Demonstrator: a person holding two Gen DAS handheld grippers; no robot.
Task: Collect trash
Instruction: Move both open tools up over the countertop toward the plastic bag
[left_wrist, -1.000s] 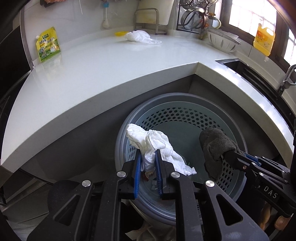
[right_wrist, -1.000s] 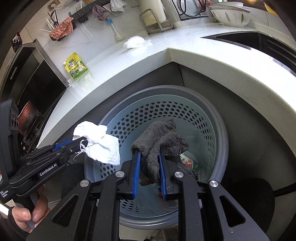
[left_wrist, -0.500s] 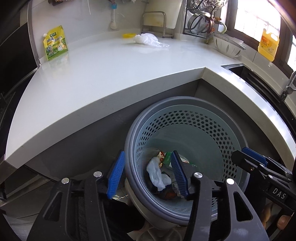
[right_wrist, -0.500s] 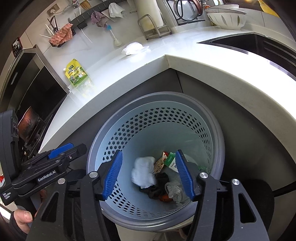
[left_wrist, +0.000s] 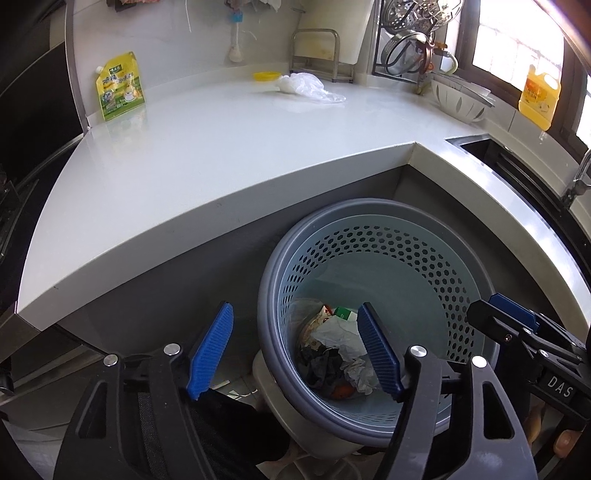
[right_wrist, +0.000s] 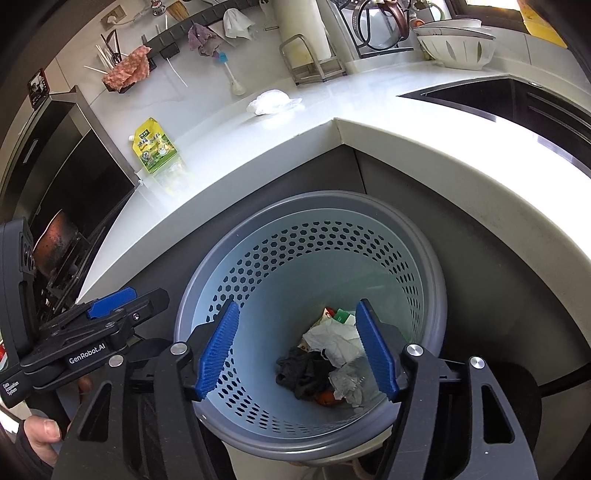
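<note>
Both grippers are hanging over the grey perforated bin (right_wrist: 424, 258), left gripper (left_wrist: 295, 347) and right gripper (right_wrist: 299, 347), jaws just opening wide with nothing between them. The white tissue (right_wrist: 332, 339) and dark cloth (right_wrist: 303, 373) are lying at the bottom with what looks like wrappers. A plastic bag (left_wrist: 306, 85) is sitting on the desk (left_wrist: 221, 147).

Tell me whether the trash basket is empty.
Not empty: the basket holds a dark cloth and crumpled white paper at its bottom.

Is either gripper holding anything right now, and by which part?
Nothing is held. The left gripper and right gripper have just been opening, with nothing between their jaws, above the trash basket.
</note>
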